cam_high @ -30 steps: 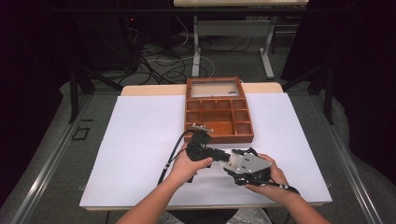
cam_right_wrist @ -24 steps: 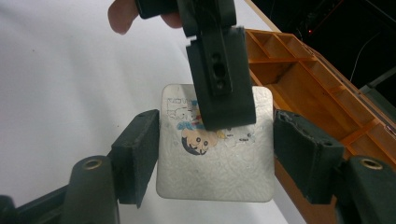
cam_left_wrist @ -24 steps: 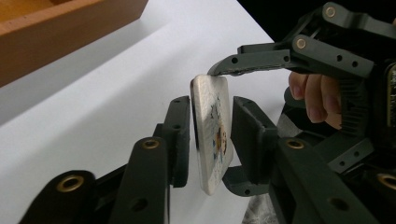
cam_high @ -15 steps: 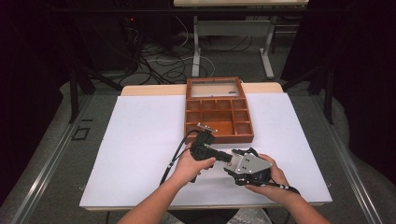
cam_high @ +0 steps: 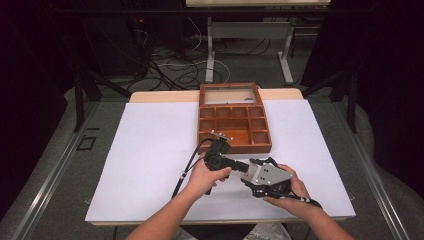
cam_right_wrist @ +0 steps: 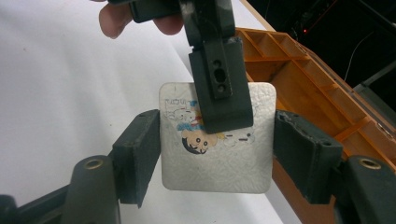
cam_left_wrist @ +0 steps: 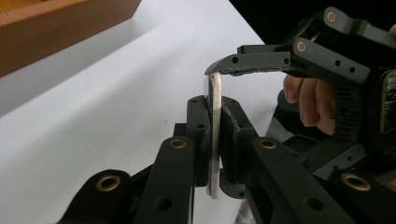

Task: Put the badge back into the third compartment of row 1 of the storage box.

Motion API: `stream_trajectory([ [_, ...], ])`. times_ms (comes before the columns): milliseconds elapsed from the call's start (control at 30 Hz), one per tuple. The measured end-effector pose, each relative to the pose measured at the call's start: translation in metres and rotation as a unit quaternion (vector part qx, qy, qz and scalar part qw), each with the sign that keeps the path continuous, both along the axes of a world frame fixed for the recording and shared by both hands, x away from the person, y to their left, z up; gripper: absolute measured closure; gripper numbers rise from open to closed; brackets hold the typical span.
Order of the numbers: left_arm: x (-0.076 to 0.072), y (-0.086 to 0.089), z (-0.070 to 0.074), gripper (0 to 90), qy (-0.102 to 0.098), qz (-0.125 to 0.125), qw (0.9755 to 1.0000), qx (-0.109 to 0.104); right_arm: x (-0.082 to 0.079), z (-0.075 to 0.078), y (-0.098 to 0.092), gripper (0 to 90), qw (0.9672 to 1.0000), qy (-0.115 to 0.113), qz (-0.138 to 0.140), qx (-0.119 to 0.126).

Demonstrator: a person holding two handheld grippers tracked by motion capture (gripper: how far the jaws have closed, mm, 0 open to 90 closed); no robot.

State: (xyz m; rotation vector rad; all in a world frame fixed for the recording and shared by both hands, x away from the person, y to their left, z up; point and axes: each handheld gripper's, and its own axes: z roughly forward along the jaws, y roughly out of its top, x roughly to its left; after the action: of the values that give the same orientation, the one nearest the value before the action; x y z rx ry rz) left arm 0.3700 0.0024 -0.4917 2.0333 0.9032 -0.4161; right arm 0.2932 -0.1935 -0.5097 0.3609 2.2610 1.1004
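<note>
While my left hand-held gripper [cam_left_wrist: 214,140] pinches the thin white square cartoon tile [cam_right_wrist: 217,154], my right hand-held gripper [cam_right_wrist: 217,156] has closed on its edges, near the brown wooden compartment box [cam_high: 234,119].

A table [cam_high: 165,96] carries a white sheet [cam_high: 150,150]; a wooden compartment box [cam_high: 233,120] sits on the sheet's far middle.

Both forearms are bare, with no sleeve on either. The left gripper [cam_high: 216,161] is matt black, its flat link arms pinned with brass-ringed rivets and drilled with small round holes, and a black cable loops from it. The right gripper [cam_high: 257,163] has the same black linkage, dark grey rubbery pads [cam_right_wrist: 138,156] with worn edges, and a grey three-cornered plate studded with screws
</note>
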Motion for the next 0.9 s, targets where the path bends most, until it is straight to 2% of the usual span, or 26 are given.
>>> stream_trajectory([
  [233, 0.001, -0.001, 0.003, 84.6, -0.017, 0.007, 0.9998, 0.007, 0.001, 0.002, -0.003, 37.0, 1.0000, 0.001, -0.007, 0.007],
  [367, 0.003, -0.001, 0.006, 84.6, -0.027, 0.013, 0.9995, 0.007, 0.002, 0.002, -0.004, 36.7, 0.9999, 0.007, -0.008, 0.008],
  [533, 0.007, 0.000, 0.011, 84.6, -0.039, 0.015, 0.9989, 0.019, 0.003, 0.002, -0.007, 33.9, 0.9996, 0.016, -0.017, 0.012],
  [700, 0.013, 0.001, 0.015, 84.6, -0.053, 0.037, 0.9977, 0.021, 0.005, 0.002, -0.011, 30.9, 0.9991, 0.023, -0.030, 0.020],
  [900, 0.023, 0.000, 0.022, 84.6, -0.068, 0.044, 0.9960, 0.037, 0.007, 0.003, -0.016, 28.7, 0.9981, 0.033, -0.043, 0.029],
])
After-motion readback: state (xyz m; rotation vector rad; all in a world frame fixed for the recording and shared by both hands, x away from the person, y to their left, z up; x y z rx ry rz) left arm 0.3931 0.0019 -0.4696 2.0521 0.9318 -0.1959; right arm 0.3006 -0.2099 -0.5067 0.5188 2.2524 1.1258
